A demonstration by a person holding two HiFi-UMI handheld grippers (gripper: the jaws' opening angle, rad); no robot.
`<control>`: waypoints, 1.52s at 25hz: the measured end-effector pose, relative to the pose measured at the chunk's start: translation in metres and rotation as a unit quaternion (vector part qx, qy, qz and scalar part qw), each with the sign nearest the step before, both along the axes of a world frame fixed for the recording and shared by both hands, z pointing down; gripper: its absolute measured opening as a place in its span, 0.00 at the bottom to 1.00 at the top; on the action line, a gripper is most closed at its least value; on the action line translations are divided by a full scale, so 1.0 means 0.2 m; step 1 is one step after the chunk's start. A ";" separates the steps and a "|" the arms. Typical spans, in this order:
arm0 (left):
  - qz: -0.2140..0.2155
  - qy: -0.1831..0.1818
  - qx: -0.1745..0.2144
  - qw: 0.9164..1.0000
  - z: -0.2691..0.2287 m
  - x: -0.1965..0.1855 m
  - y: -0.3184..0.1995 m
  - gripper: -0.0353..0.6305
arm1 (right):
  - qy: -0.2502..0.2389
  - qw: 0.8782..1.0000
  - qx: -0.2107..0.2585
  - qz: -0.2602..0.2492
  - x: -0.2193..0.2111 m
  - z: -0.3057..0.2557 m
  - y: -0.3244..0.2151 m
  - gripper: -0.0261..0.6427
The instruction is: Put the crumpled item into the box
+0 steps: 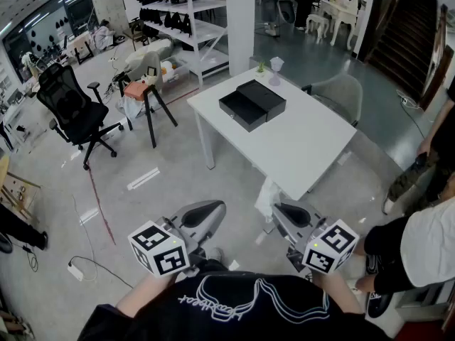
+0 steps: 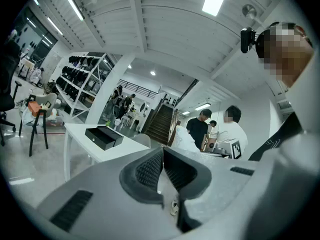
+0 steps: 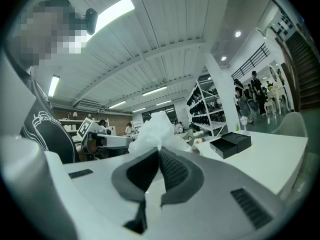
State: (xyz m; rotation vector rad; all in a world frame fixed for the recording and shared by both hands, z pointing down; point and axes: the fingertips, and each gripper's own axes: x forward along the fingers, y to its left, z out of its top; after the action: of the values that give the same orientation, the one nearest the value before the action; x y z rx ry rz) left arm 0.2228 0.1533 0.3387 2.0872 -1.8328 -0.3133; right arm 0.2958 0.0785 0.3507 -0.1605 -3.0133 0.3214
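The left gripper [image 1: 207, 214], a grey two-jaw tool with a marker cube, has its jaws pressed together with nothing between them. Beyond it, a black rectangular box [image 1: 252, 104] lies open near the far left edge of the white tabletop [image 1: 306, 148]. The crumpled white plastic item [image 1: 269, 193] hangs off the tabletop, by its near edge and well apart from the box. It is pinched in the closed jaws of the right gripper [image 1: 283, 214].
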 end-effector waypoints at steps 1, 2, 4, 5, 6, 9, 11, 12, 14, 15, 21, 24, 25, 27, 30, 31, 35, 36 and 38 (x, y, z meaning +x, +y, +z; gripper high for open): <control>-0.001 0.001 -0.001 1.000 0.00 0.00 0.00 0.06 | -0.001 1.000 0.000 0.000 0.00 0.00 0.00 0.06; -0.002 0.001 -0.002 1.000 0.01 -0.01 0.01 0.06 | -0.001 1.000 0.000 0.000 0.00 0.00 0.00 0.06; -0.002 0.002 -0.003 1.000 0.01 -0.01 0.01 0.06 | 0.000 1.000 0.000 0.002 0.00 0.00 0.00 0.06; -0.002 0.002 -0.003 1.000 0.02 -0.01 0.01 0.06 | 0.001 1.000 -0.001 0.004 0.00 0.01 0.00 0.06; -0.002 0.003 -0.004 1.000 0.02 -0.02 0.01 0.06 | 0.002 1.000 -0.001 0.005 -0.01 0.01 0.00 0.06; 0.000 0.005 -0.005 1.000 0.04 -0.04 -0.01 0.06 | 0.002 1.000 -0.005 0.010 -0.03 0.02 -0.03 0.06; 0.003 0.008 -0.005 1.000 0.05 -0.06 -0.04 0.06 | 0.004 1.000 -0.009 0.012 -0.05 0.04 -0.06 0.06; 0.005 0.009 -0.005 1.000 0.06 -0.07 -0.05 0.06 | 0.005 1.000 -0.011 0.013 -0.07 0.05 -0.07 0.06; 0.009 0.013 -0.007 1.000 0.08 -0.10 -0.08 0.06 | 0.006 1.000 -0.015 0.014 -0.10 0.06 -0.08 0.06; 0.011 0.015 -0.008 1.000 0.09 -0.12 -0.09 0.06 | 0.006 1.000 -0.017 0.014 -0.12 0.06 -0.09 0.06; 0.023 0.032 -0.010 0.999 0.13 -0.30 -0.18 0.06 | 0.015 0.999 -0.020 0.027 -0.28 0.08 -0.16 0.06; 0.034 0.039 -0.011 0.999 0.15 -0.40 -0.25 0.06 | 0.028 0.999 -0.026 0.039 -0.37 0.12 -0.20 0.06; 0.039 0.039 -0.011 0.998 0.15 -0.44 -0.27 0.06 | 0.032 0.998 -0.028 0.043 -0.41 0.13 -0.22 0.06; 0.050 0.041 -0.014 0.998 0.15 -0.53 -0.31 0.06 | 0.037 0.997 -0.031 0.052 -0.50 0.14 -0.26 0.06; 0.067 0.048 -0.021 0.996 0.15 -0.70 -0.37 0.06 | 0.044 0.996 -0.037 0.069 -0.64 0.13 -0.30 0.06; 0.072 0.050 -0.023 0.996 0.15 -0.76 -0.39 0.06 | 0.047 0.995 -0.038 0.074 -0.70 0.13 -0.31 0.06; 0.096 0.055 -0.031 0.993 0.15 -1.01 -0.48 0.06 | 0.058 0.993 -0.043 0.097 -0.94 0.15 -0.38 0.06; 0.102 0.056 -0.033 0.993 0.15 -1.07 -0.51 0.06 | 0.060 0.992 -0.045 0.103 -1.00 0.15 -0.40 0.06; 0.116 0.056 -0.037 0.991 0.16 -1.19 -0.55 0.06 | 0.064 0.990 -0.047 0.115 -1.11 0.15 -0.43 0.06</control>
State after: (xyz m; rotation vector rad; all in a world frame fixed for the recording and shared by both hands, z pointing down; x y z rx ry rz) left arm -0.0155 0.0442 0.3699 2.1568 -1.4982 -0.2916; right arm 0.0734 -0.0067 0.3805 0.1937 -2.8933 0.4736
